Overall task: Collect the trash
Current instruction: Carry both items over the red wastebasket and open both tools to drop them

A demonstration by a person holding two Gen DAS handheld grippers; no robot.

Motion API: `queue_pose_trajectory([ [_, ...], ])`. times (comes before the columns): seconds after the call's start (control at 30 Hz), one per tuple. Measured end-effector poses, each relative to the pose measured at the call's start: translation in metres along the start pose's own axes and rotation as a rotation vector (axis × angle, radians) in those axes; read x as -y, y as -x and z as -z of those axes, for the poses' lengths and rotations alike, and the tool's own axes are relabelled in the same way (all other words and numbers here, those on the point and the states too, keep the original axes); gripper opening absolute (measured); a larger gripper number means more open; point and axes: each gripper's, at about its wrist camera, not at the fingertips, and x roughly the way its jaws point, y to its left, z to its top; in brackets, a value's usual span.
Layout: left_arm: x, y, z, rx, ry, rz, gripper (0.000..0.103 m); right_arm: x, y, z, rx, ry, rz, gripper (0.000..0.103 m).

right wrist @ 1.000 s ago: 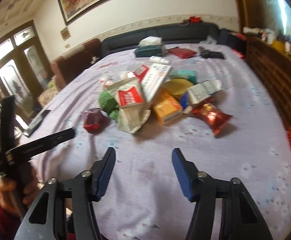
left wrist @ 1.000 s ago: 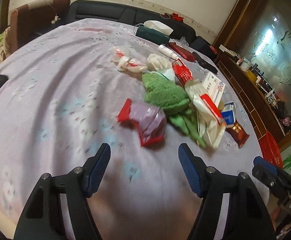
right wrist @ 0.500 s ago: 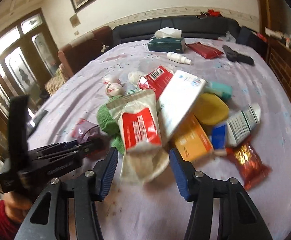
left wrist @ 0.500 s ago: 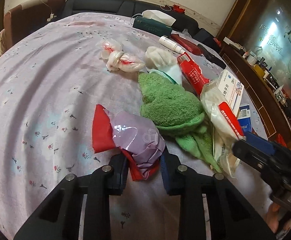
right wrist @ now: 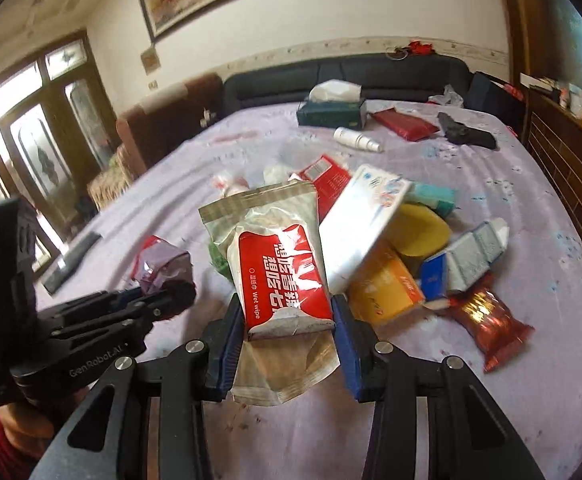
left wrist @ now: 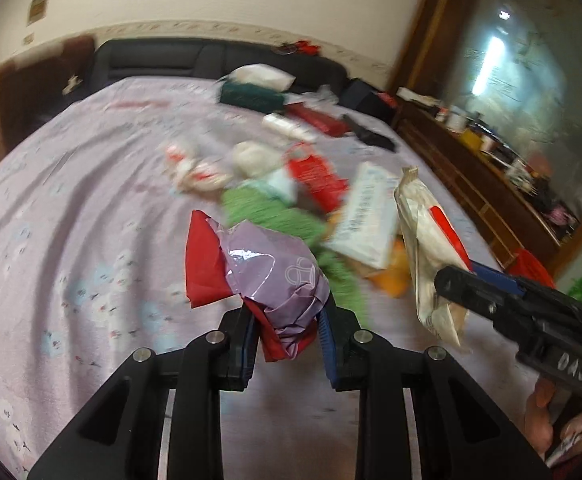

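Two hand-held grippers are working a litter pile on a lilac-clothed worktop (right wrist: pixel 531 360). The left gripper (left wrist: pixel 287 332) is clamping narrow on a crumpled purple-and-red wrapper (left wrist: pixel 275 276), which is lifting clear of the cloth at the near edge of the heap. The right gripper (right wrist: pixel 289 340), its jaws having just been closing, is pinching the lower end of a red-and-white wet-wipe pack (right wrist: pixel 283 276), the pack standing up between the pads at the front of the pile.

Both pieces look light, soft and slick: film that crushes rather than resists, so a bite across the bunched middle or a sealed end seems safest, and a loose corner could slip.

A red basket (left wrist: pixel 531 268) is showing past the worktop's far right edge; its contents are hidden. A tissue box (right wrist: pixel 331 114) at the back is showing one tissue poking out.
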Motion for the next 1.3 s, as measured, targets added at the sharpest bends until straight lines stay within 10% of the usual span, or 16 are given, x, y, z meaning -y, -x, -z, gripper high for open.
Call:
queue_pose_trajectory([
  [0.57, 0.258, -0.029, -0.019, -0.080, -0.362, 0.381, 0.025, 0.205, 0.213, 0.040, 0.278, -0.462, 0.282, 0.046],
  [0.97, 0.428, -0.096, -0.001, -0.225, -0.496, 0.556, 0.026, 0.300, 0.267, 0.071, 0.320, -0.650, 0.359, 0.047],
  [1.03, 0.439, -0.107, 0.002, -0.234, -0.501, 0.551, 0.033, 0.313, 0.266, 0.074, 0.310, -0.664, 0.362, 0.048],
  [1.1, 0.441, -0.116, 0.003, -0.243, -0.492, 0.556, 0.064, 0.326, 0.260, 0.073, 0.289, -0.668, 0.369, 0.049],
  [1.3, 0.428, -0.118, 0.003, -0.220, -0.496, 0.509, 0.069, 0.343, 0.262, 0.081, 0.286, -0.679, 0.399, 0.069],
])
